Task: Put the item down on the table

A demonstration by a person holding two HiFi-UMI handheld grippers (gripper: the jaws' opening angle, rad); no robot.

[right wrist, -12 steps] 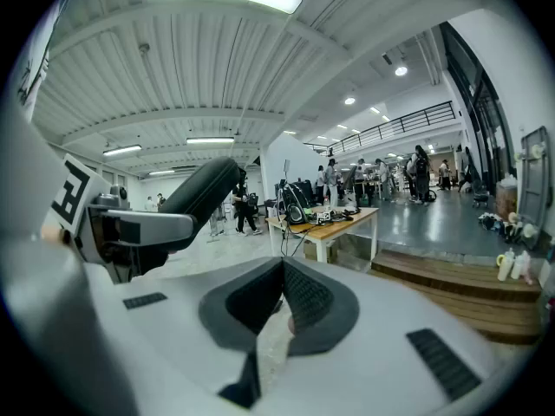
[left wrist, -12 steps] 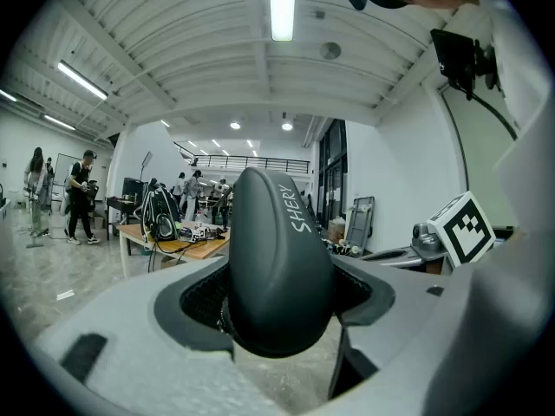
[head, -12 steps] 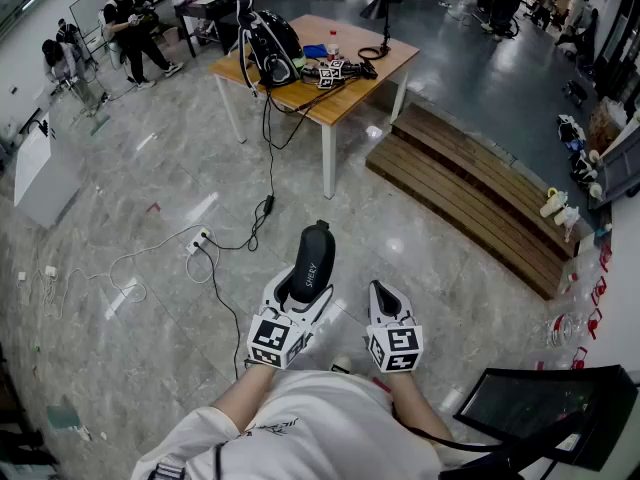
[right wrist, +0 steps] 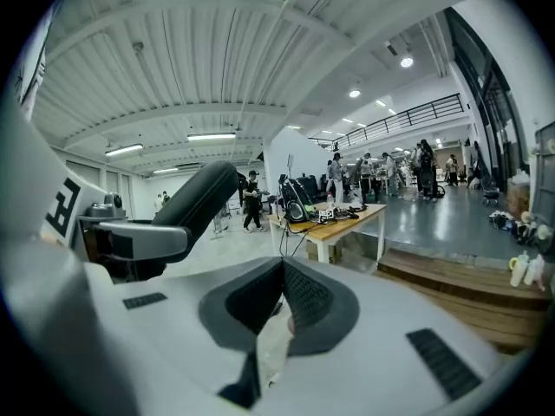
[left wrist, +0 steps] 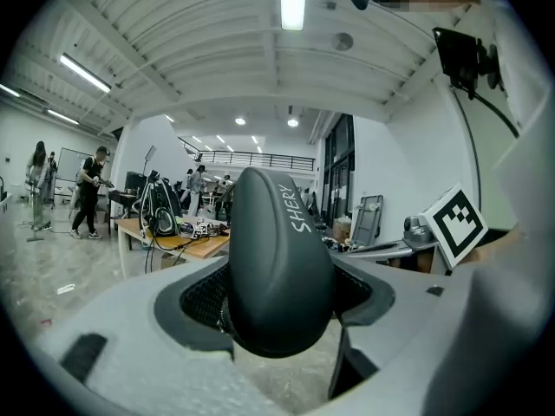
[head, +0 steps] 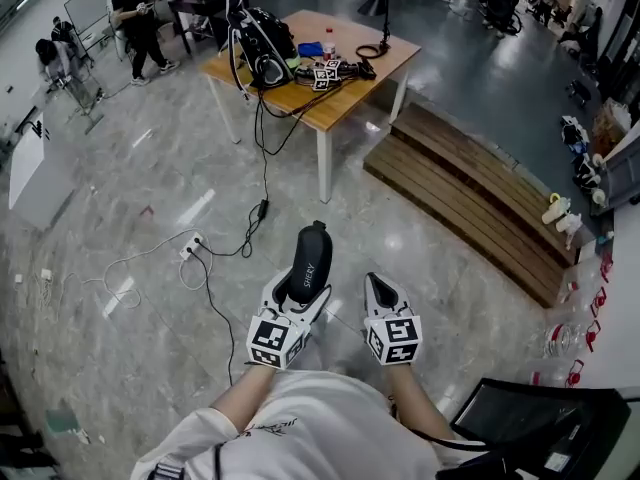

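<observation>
A black oblong case (head: pixel 311 261) with white lettering stands up out of my left gripper (head: pixel 300 303), which is shut on its lower end. In the left gripper view the case (left wrist: pixel 279 258) fills the gap between the jaws, and both pads press on its sides. My right gripper (head: pixel 375 288) is held beside it, shut with nothing between its jaws. From the right gripper view (right wrist: pixel 279 310) the case (right wrist: pixel 195 202) shows at the left. The wooden table (head: pixel 350 96) stands far ahead across the floor, and it also shows in the right gripper view (right wrist: pixel 347 219).
On the table are a black device (head: pixel 262 48), cables and small items. A cable runs down to a power strip (head: pixel 195 248) on the floor. A low wooden platform (head: pixel 470 198) lies to the right. People (head: pixel 130 13) stand at the far left. A dark frame (head: pixel 540 418) is at the bottom right.
The head view has shifted slightly. Both grippers and the case keep almost the same place, and the grip has not changed.
</observation>
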